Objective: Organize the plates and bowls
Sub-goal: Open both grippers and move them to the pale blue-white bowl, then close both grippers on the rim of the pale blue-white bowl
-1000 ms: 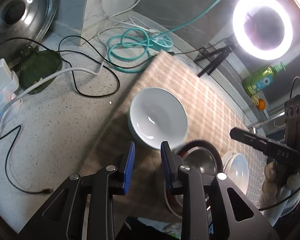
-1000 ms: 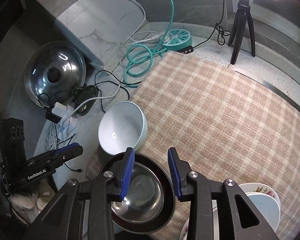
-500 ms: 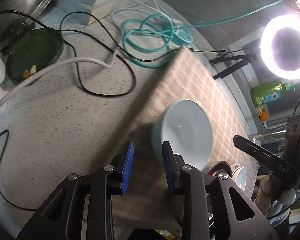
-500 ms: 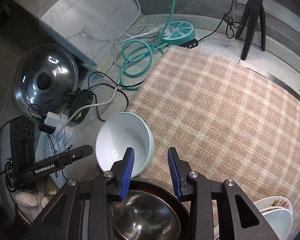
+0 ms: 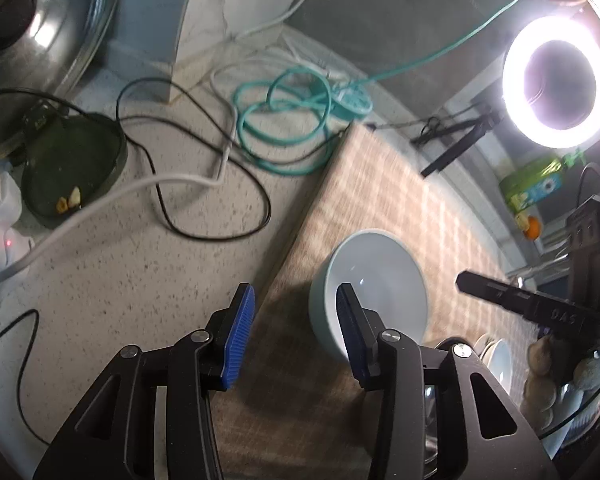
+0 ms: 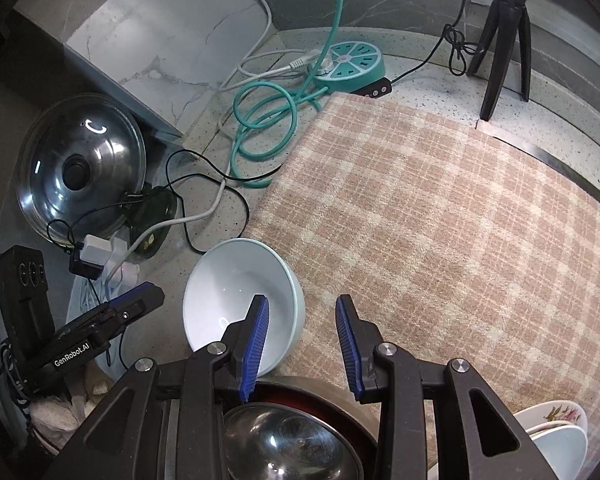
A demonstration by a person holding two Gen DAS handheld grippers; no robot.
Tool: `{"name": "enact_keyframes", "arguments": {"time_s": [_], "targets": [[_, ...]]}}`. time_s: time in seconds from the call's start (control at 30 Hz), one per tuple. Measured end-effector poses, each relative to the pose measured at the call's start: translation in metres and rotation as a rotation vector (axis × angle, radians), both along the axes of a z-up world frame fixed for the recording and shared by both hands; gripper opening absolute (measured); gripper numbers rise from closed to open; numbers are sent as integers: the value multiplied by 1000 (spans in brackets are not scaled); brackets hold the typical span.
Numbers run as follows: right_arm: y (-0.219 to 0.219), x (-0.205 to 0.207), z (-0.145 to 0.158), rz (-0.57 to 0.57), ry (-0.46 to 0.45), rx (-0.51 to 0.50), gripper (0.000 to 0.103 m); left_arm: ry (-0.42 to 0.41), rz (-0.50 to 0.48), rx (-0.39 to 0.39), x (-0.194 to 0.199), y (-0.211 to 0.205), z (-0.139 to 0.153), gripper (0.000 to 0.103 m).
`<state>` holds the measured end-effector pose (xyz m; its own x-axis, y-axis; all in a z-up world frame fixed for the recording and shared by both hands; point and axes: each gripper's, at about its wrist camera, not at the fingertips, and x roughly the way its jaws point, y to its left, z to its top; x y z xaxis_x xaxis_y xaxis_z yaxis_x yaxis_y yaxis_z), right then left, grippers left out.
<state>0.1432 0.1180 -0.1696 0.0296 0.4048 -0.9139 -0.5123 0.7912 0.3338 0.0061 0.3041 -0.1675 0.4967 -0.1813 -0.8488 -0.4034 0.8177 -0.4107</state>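
A pale blue-green ceramic bowl (image 6: 242,300) is seen standing upright at the near left edge of a beige and pink checked cloth mat (image 6: 440,220), apart from the other dishes and gripped by nothing. The left gripper (image 5: 294,328) is held low beside it, its jaws having just been opening and now spread, with one blue pad in front of the bowl's rim and nothing pressed between them. The right gripper (image 6: 300,338) is held with its jaws partly spread and empty, just above a shiny steel bowl (image 6: 288,446) that is nested in a dark red-rimmed dish (image 6: 354,426). At the lower right corner a small stack of white plates and bowls, one with a flower pattern (image 6: 556,424), is partly visible. The sorting is judged to be only partly done: some pieces are already stacked, while the pale bowl is still to be joined to a pile. Around the mat, the speckled stone counter (image 5: 120,280) is cluttered with a coiled teal cable (image 6: 268,120), a round teal power strip (image 6: 354,60), black and white leads, a dark green dish (image 5: 72,172) and a steel pot lid (image 6: 80,164). A black tripod (image 6: 504,40) is stood at the far edge, so a wide swing could be obstructed.
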Motion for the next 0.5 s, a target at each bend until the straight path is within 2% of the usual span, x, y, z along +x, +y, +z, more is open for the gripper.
{"name": "enact_keyframes", "arguments": {"time_s": [0.1,0.23,0.3,0.37,0.43,0.5], "targets": [[2,3,-3,19,-5,0,32,43,5,20,3,-4,-1,41],[2,7,-7,48,-7,0,32,81,-14,-27,9,-11,-3,41],[2,9,-11,52,13,10,31,87,-36,-13,13,-16,-2,41],[1,12,-15,43,39,22,31,91,-34,-5,16,-16,-2,33],[1,14,-18,39,59,35,30,98,-37,-11,20,-16,-4,21],[1,15,-24,38,84,39,26,113,-50,-12,24,-16,-8,18]]}}
